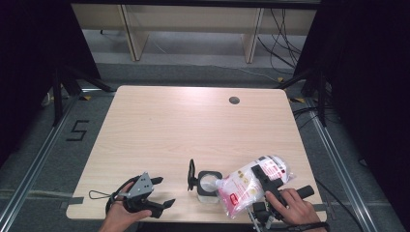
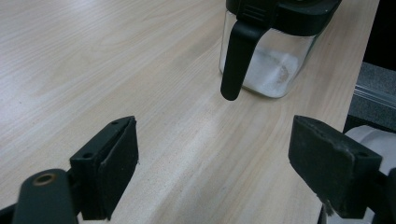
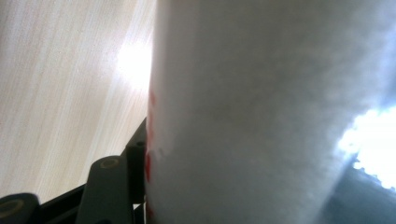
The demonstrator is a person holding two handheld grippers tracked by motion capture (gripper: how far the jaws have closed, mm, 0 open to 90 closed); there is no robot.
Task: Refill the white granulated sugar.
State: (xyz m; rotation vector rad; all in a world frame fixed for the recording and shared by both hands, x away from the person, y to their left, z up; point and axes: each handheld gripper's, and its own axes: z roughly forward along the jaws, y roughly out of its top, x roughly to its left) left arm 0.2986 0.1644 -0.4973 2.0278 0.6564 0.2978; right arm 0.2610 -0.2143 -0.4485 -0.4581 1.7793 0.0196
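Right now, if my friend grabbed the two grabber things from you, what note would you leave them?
Left gripper: open, holding nothing, resting near the front edge of the table, its fingers pointing toward the jar.
Right gripper: shut on the bag of white grains, tipped with a corner at the jar's mouth.
Jar: clear, black rim, flip lid standing open, a layer of white grains in the bottom.
Done: lid open, bag lifted and tilted, some grains inside.
Left: probably finish pouring, set the bag down, close the lid.
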